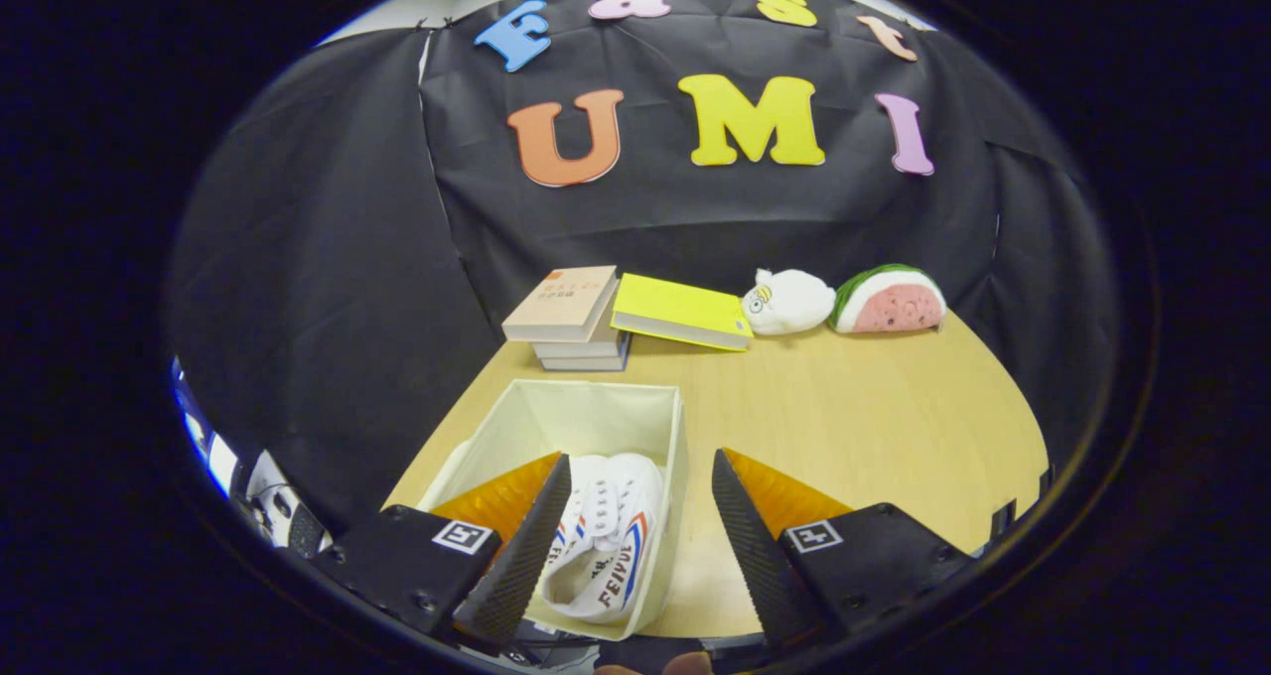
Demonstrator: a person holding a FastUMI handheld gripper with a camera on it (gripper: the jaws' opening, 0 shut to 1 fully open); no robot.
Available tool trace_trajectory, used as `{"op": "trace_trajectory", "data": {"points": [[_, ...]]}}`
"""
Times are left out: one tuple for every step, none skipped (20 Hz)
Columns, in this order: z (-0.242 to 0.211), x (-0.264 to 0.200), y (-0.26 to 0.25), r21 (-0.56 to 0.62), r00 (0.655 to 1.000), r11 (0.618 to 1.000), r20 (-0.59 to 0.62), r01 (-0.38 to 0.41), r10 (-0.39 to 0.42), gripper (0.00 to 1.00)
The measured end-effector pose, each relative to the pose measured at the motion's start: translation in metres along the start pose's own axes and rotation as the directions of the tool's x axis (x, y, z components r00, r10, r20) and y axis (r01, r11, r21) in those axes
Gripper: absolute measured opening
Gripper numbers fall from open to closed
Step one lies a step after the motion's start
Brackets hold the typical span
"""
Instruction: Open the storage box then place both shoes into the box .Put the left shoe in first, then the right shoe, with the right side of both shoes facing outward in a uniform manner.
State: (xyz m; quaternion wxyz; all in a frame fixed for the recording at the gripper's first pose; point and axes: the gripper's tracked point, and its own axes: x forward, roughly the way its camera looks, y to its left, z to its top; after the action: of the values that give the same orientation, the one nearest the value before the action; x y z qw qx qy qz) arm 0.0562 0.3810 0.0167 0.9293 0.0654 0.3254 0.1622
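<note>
Storage box (596,412), a pale fabric bin with its top open, stood on the wooden bench (854,427) near the front edge, directly below and between the fingers of the hand-held gripper (640,531). Inside it lay a white shoe (606,546) with red and blue side stripes, resting on its side against the box's right wall, its opening toward the camera and its toe pointing away. Whether a second shoe lay beneath or beside it could not be told. The hand-held gripper was released: its two fingers stood spread well apart and pressed on nothing, the left finger over the box's interior just beside the shoe, the right finger over bare bench outside the box's right wall. Beyond the box, toward the back of the bench, a stack of books (571,323) stood beside a yellow book (685,313) that leaned on the stack. Further right lay a white plush toy (789,301) and, touching it, a watermelon-slice plush (891,301).
</note>
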Motion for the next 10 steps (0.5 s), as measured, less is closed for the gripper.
{"op": "trace_trajectory", "data": {"points": [[0.003, -0.003, -0.005, 0.005, 1.000, 1.000, 0.022, -0.003, 0.003, 0.92], [0.006, -0.005, -0.012, 0.012, 0.999, 1.000, 0.047, -0.002, 0.001, 0.92], [0.010, -0.008, -0.019, 0.017, 0.998, 1.000, 0.070, 0.000, -0.001, 0.92], [0.011, -0.011, -0.025, 0.018, 0.996, 1.000, 0.094, -0.003, 0.001, 0.92], [0.015, -0.016, -0.031, 0.010, 0.993, 1.000, 0.120, -0.004, 0.003, 0.92], [0.019, -0.022, -0.038, -0.008, 0.988, 1.000, 0.152, -0.002, 0.003, 0.92], [0.022, -0.030, -0.045, -0.025, 0.983, 1.000, 0.183, 0.004, 0.000, 0.92], [0.025, -0.038, -0.051, -0.047, 0.975, 0.999, 0.221, 0.011, -0.001, 0.92], [0.030, -0.047, -0.061, -0.071, 0.964, 0.997, 0.266, 0.036, -0.016, 0.92], [0.031, -0.054, -0.071, -0.097, 0.951, 0.993, 0.306, 0.065, -0.033, 0.92]]}}
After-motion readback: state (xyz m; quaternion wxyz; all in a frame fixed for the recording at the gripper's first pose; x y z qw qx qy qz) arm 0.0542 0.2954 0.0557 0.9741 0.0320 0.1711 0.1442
